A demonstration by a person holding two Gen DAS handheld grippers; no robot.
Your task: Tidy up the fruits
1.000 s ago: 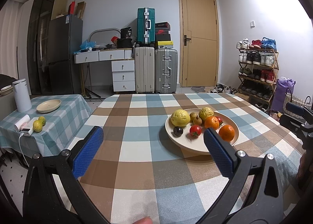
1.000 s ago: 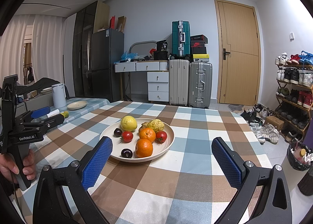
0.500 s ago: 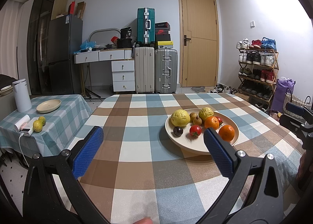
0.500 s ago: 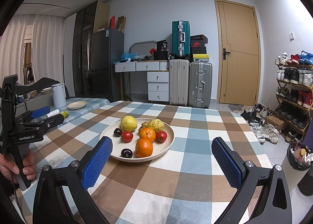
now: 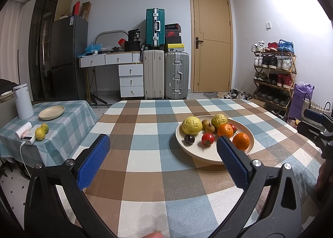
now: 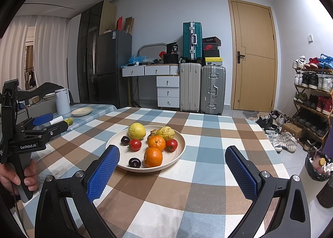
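**Both claws wide and empty over a full fruit plate**

The left claw (image 5: 162,154) hovers above the checked bench (image 5: 145,177) with its blue pads spread wide and nothing between them. The right claw (image 6: 171,165) is likewise spread and empty, the plate (image 6: 179,150) sitting just beyond its left pad.

All the fruit on this bench lies in that one shallow cream plate: a large yellow citrus (image 6: 136,131) at the back left, a knobbly yellow-green fruit (image 6: 165,133) at the back right, two oranges (image 6: 153,157) toward the front, two tomatoes (image 6: 135,144), two dark plums (image 6: 134,162) and small brown fruits (image 6: 152,133) tucked in the middle. On the side table (image 5: 68,125) to the left sit an empty second plate (image 5: 51,112) and two small yellow-green fruits (image 5: 40,133), probably where sorting goes.

Handling, as a guess: the oranges look firm and round, so a grip across the widest part should hold, though they may roll. The tomatoes and plums seem smooth and soft-skinned; they call for a light squeeze at the middle. The big citrus is likely the heaviest and nearly fills the claw's span. The front orange is the most exposed pick.
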